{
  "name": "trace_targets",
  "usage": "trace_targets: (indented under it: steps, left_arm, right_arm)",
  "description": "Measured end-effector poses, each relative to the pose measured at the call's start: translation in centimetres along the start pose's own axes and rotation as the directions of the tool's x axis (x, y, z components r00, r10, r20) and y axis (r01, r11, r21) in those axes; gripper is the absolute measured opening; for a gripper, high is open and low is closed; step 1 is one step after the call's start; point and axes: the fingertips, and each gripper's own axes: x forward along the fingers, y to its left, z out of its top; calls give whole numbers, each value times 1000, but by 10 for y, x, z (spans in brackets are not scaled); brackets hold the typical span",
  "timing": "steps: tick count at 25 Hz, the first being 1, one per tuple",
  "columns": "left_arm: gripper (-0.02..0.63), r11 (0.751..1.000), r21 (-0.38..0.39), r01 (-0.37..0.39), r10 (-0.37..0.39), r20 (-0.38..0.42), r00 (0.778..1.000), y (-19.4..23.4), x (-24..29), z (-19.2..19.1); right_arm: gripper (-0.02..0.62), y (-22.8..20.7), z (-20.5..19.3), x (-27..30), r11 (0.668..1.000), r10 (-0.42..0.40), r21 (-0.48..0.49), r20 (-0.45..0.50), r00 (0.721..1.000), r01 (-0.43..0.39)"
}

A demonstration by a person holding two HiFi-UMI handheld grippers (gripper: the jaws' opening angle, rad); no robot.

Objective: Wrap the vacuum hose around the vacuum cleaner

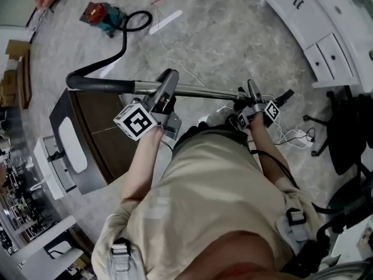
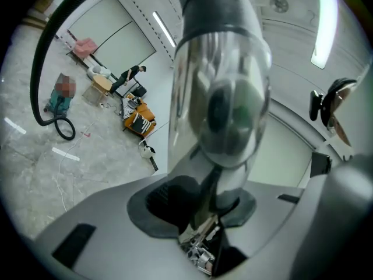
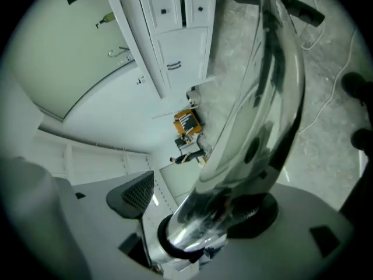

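The red and teal vacuum cleaner (image 1: 102,16) (image 2: 57,102) stands far off on the floor. Its black hose (image 1: 119,48) (image 2: 44,57) loops out and runs to a black handle (image 1: 93,83), which joins a chrome tube (image 1: 204,91) held level in front of the person. My left gripper (image 1: 168,80) (image 2: 213,200) is shut on the chrome tube (image 2: 224,98) near the handle end. My right gripper (image 1: 252,92) (image 3: 198,206) is near the far end. There the tube (image 3: 262,115) lies between the jaws against the right pad (image 3: 259,217), and the left pad (image 3: 137,194) stands apart from it.
A dark brown table (image 1: 96,127) sits just below the handle. White curved cabinets (image 1: 315,34) fill the upper right, with a black office chair (image 1: 347,133) beside them. White cables (image 1: 180,57) and a power strip (image 1: 294,136) lie on the floor.
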Motion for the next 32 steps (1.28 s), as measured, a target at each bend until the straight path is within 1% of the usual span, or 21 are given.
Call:
trace_targets:
  steps: [1,2,3,6,8,10,13,16,18,21,23,26,28,32]
  left_arm:
    - [135,1000,20,6,-6,5,1000,-1,-4,1]
    - [134,999,35,13,-13,6,1000,-1,-7,2]
    - [133,999,45,24,-24,7,1000,1,-11,4]
    - [133,997,40,63,-64,30,998,13,-23,15]
    - [133,997,9,82,-83,52,995,29,-31,20]
    - [133,995,-27,101,-99,66,993,46,-36,19]
    - [133,989,-72,126,-121,69,990,70,-36,9]
    - [133,984,-120,131,-126,49,991,96,-32,1]
    - [133,978,-154,144,-139,41,989,118,-30,9]
    - [133,964,-216,155,-143,73,987,160,-35,34]
    - [133,948,-277,154,-130,103,986,191,-41,46]
    - [135,909,-385,158,-106,153,983,225,-51,55]
    - [135,890,-428,155,-83,183,980,244,-59,62]
    - [135,862,-485,145,-28,240,970,277,-76,75]
  right_arm:
    - [376,0,-2,5,1000,2,-9,-34,999,-2]
    - [347,-1,-4,11,1000,-2,-23,-62,998,0]
    - [260,-1,-7,16,999,-6,-33,-79,997,4]
    - [181,6,-15,28,998,4,-56,-122,993,-11]
    - [173,12,-20,34,995,0,-94,-148,989,-14]
    - [169,16,-21,36,992,-13,-128,-147,989,-6]
    - [149,24,-14,34,989,-19,-148,-111,994,3]
    - [124,37,-7,34,987,-7,-162,-73,997,-5]
    - [116,43,-12,41,983,-10,-184,-50,999,1]
    - [110,48,-29,72,971,-34,-236,-35,999,25]
    - [107,48,-40,97,961,-52,-273,-28,998,42]
    - [106,51,-54,128,942,-81,-329,-39,996,64]
    - [106,53,-67,151,929,-95,-364,-67,993,64]
    - [104,54,-94,194,905,-131,-421,-141,981,60]
